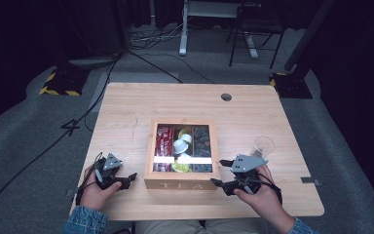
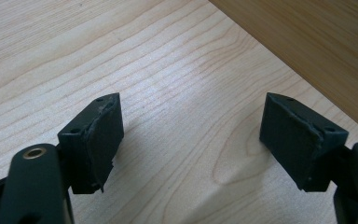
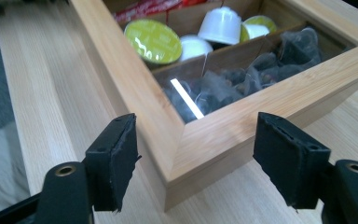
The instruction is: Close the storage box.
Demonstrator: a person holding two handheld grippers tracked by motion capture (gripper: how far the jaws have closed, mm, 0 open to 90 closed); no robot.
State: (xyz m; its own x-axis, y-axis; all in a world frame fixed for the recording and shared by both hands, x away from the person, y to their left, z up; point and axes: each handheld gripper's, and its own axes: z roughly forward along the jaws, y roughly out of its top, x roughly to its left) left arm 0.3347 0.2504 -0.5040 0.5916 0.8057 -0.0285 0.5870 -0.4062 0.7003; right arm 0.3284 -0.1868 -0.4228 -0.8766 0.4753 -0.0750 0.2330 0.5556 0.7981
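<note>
A wooden box point(image 1: 180, 184) marked TEA stands mid-table, with a glass-paned top. Through the pane I see red packets point(image 1: 164, 139) on the left, white and yellow-green capsules point(image 1: 181, 145) in the middle, and dark tea bags point(image 1: 202, 141) on the right. My right gripper point(image 1: 219, 172) is open at the box's near right corner. In the right gripper view that corner point(image 3: 205, 144) sits between the spread jaws of the right gripper point(image 3: 196, 154), and neither pad presses on it. My left gripper point(image 1: 129, 180) rests left of the box, open. In the left gripper view the left gripper point(image 2: 191, 135) has bare table between its jaws.
A clear plastic cup point(image 1: 264, 146) stands just beyond my right hand. A round cable hole point(image 1: 226, 96) sits near the table's far edge. In the left gripper view the box wall point(image 2: 317, 46) runs close by at the upper right. Cables and furniture legs are on the floor behind.
</note>
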